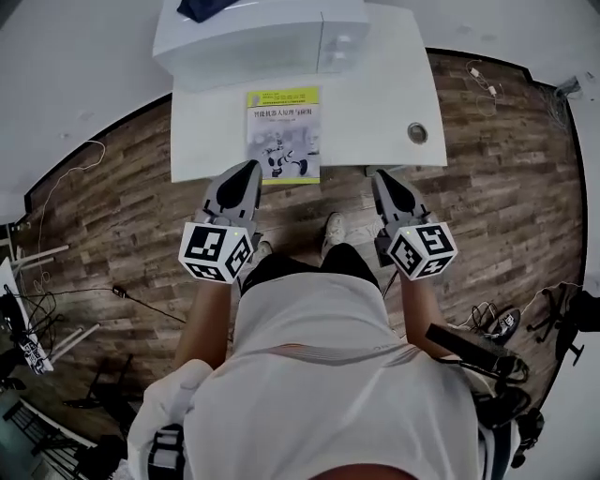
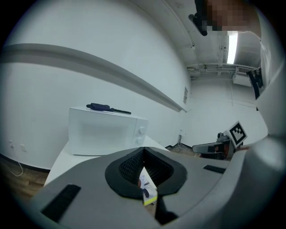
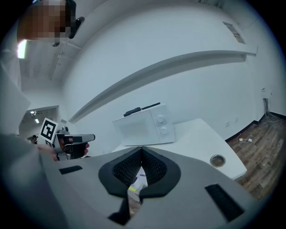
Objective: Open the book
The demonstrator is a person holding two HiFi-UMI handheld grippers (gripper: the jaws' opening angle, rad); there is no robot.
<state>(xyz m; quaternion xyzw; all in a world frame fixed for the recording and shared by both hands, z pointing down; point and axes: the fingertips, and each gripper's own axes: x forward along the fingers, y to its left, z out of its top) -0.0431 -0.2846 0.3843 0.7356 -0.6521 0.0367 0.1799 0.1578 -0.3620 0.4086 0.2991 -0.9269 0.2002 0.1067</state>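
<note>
A closed book point(image 1: 282, 134) with a yellow-green band along its top and a robot picture on the cover lies flat near the front edge of the white table point(image 1: 375, 112). My left gripper point(image 1: 249, 172) hovers at the book's near left corner, shut and empty. To the right of the book, my right gripper point(image 1: 381, 177) hangs over the table's front edge, its jaws together with nothing between them. In the left gripper view a sliver of the book point(image 2: 148, 188) shows below the closed left gripper point(image 2: 143, 151). The right gripper view shows the book point(image 3: 136, 184) the same way under the right gripper point(image 3: 142, 150).
A white microwave point(image 1: 253, 37) stands at the back of the table with a dark object point(image 1: 204, 7) on top. A round cable hole point(image 1: 417, 132) sits at the table's right. Wooden floor with cables point(image 1: 56, 178) surrounds the table; the person's shoes point(image 1: 332, 228) stand just before it.
</note>
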